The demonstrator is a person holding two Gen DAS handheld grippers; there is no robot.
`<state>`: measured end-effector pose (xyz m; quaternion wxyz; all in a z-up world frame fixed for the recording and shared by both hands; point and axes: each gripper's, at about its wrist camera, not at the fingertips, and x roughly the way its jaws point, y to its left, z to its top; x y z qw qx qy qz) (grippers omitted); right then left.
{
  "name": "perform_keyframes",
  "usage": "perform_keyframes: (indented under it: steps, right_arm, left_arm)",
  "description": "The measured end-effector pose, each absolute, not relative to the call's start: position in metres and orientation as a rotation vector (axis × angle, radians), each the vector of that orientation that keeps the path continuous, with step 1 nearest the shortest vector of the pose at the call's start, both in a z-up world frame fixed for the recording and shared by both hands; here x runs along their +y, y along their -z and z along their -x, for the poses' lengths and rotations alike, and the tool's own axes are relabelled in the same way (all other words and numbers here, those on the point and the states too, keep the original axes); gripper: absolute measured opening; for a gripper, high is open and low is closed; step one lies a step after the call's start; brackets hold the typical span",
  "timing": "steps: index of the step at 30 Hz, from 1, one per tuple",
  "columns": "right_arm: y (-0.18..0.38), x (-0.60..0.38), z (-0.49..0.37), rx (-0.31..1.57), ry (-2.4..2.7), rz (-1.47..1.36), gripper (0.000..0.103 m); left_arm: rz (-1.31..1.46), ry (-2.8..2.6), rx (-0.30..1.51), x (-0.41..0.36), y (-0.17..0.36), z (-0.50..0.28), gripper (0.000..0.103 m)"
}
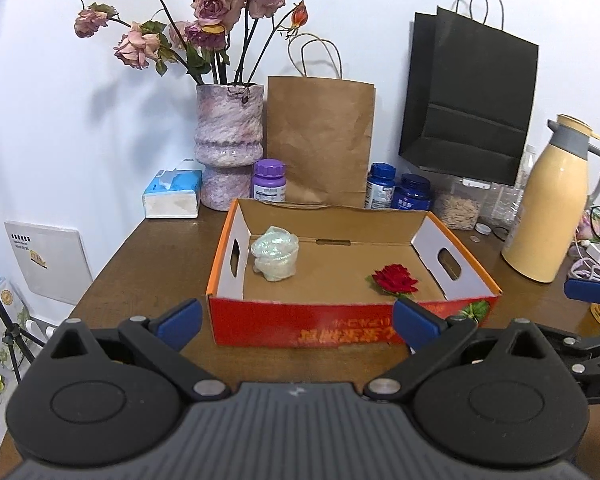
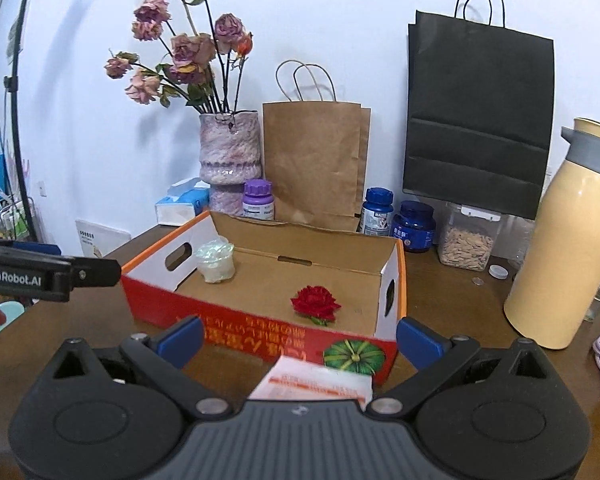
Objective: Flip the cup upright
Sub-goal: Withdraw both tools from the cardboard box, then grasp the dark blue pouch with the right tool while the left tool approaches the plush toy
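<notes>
**Operator:** Both claws stand wide apart and hold nothing. My left gripper [image 1: 296,322] fills the bottom of its frame, blue pads spread, its tips short of the red front wall of the cardboard box [image 1: 300,330]. My right gripper [image 2: 298,340] is spread just as wide at the bottom of its own frame, with a white-and-orange paper packet [image 2: 320,382] lying on the table between its fingers; I can't tell whether it touches them.

**Observer:** Where is the cup?

**Operator:** Inside the box, centre-left of the left wrist frame, near the white end wall with the hand slot. The cup [image 1: 275,253] is a pale, iridescent thing, and it looks to be sitting mouth-down. A red rose [image 1: 394,279] lies apart from it, lower right on the box floor.

**Observer:** So which step is this?

**Operator:** I judge it the approach; nothing is gripped yet. Next I'd reach a claw over the front wall, close on the cup's sides, lift, turn it over and set it down. It looks thin, so I'd squeeze gently.
</notes>
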<state>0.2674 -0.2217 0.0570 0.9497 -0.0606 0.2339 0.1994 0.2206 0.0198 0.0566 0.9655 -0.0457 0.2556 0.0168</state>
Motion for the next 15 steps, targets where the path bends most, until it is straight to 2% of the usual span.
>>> perform_keyframes:
  steps: [15]
  right_arm:
    - [-0.030, -0.269, -0.201, 0.480, -0.409, 0.149, 0.103]
  left_arm:
    - [0.098, -0.042, 0.511, 0.013, -0.034, -0.164, 0.103]
